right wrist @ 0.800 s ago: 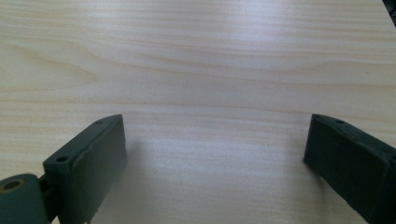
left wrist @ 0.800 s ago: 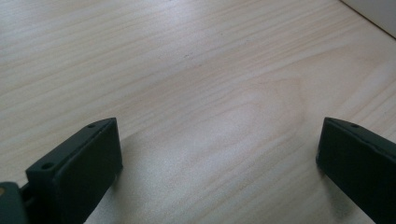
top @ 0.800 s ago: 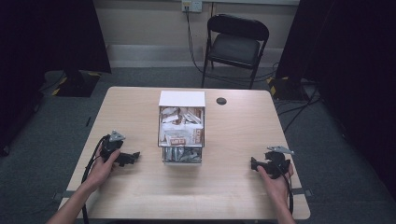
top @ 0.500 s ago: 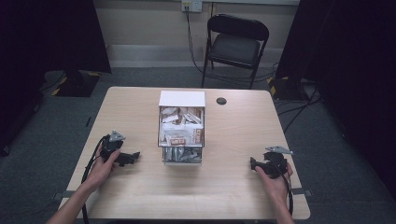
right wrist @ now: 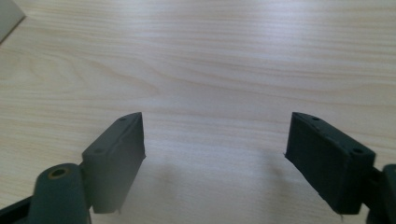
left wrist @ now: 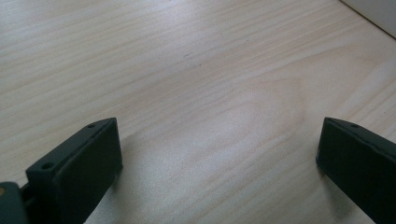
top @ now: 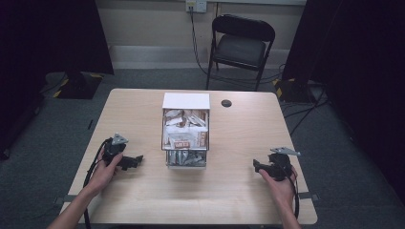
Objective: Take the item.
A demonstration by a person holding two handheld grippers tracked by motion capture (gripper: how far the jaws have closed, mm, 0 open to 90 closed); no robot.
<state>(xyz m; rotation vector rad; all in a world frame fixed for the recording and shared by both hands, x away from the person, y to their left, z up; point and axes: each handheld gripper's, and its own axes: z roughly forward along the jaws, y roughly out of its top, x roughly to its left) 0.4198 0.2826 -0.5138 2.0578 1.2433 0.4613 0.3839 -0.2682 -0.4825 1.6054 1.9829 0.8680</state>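
I am looking down on a pale wooden tabletop (top: 229,191) that is lying bare across its near half, giving both hands wide room to move. My left claw (top: 136,159) is sitting near the left edge, pointing inward at the box (top: 186,130) in the middle, and its jaws are standing wide apart with nothing between them; in the left gripper view they are framing bare wood grain (left wrist: 215,116). My right claw (top: 257,165) is resting close to the near right corner, well apart from the box, and its jaws are also gaping wide and holding nothing. The box is standing between the two claws, nearer the far edge, with a white flap (top: 186,100) open at its back and packets crowding its inside. A small dark disc (top: 226,103) is lying just beside it toward the far edge. A black folding chair (top: 242,45) is waiting beyond the table.
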